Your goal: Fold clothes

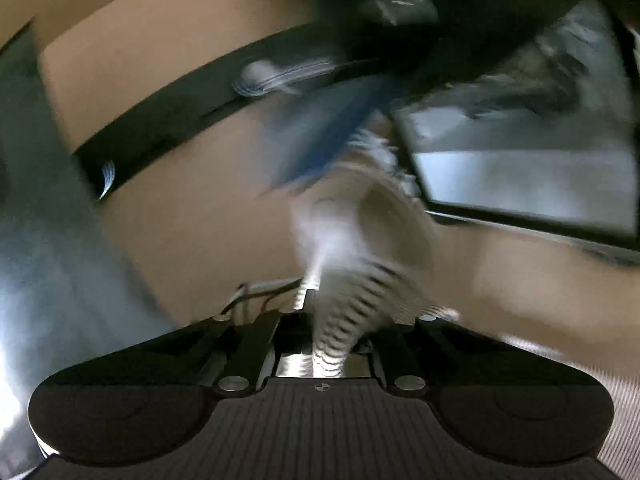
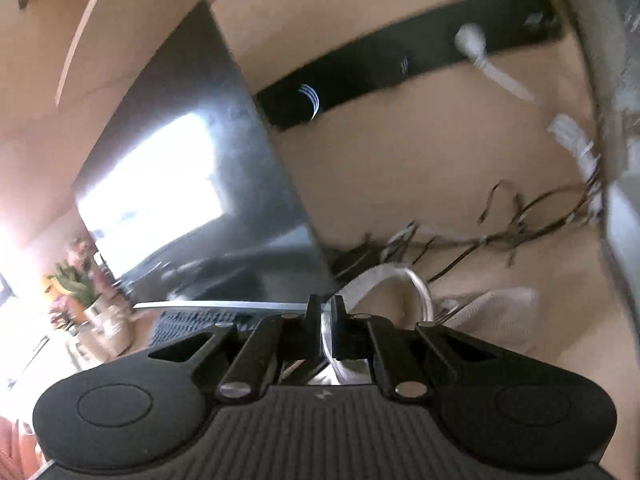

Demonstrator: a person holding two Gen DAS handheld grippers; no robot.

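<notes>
A striped white-and-dark garment, heavily blurred, hangs from the left gripper, whose jaws are pinched together on a fold of the cloth; the fabric rises ahead of the fingers in front of a tan wall. A blue smear beyond it may be another piece of cloth, though the blur leaves that unclear. A dark glossy screen stands to the right.

The right gripper has its jaws narrowed onto a thin pale grey strip of fabric that runs between the fingers. Just past it lies a cream knitted cloth on the tan surface, with tangled dark cables behind. A black monitor leans on the left, and a black bar crosses the wall.
</notes>
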